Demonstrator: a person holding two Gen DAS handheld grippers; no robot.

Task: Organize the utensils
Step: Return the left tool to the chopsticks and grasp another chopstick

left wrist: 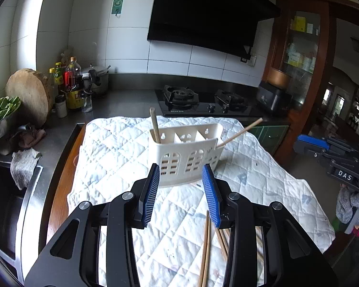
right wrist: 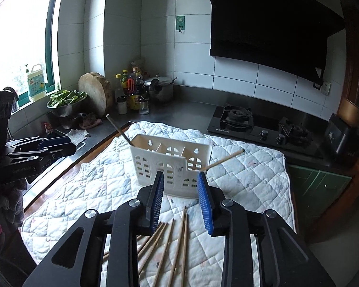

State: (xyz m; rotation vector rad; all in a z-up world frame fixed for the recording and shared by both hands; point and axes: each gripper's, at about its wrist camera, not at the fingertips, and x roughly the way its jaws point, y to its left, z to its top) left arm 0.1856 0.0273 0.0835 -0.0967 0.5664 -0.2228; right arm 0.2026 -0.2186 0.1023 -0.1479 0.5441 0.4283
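White utensil holder (left wrist: 187, 154) stands upright on the quilted cloth (left wrist: 112, 148); one chopstick (left wrist: 154, 124) sits in its left end compartment, another (left wrist: 241, 131) leans out of its right end. Left gripper (left wrist: 181, 193) and right gripper (right wrist: 180, 198) hover just in front of holder, jaws apart, nothing between them. Loose chopsticks (right wrist: 177, 244) lie on cloth in front of holder, under the grippers.

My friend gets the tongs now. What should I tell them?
Left tongs: open, empty.
Right tongs: open, empty.
The white holder stands on the quilted cloth. One chopstick sits in its left end compartment, another chopstick leans out of the right end.
Left to do: the loose chopsticks lying on the cloth in front still need putting in.
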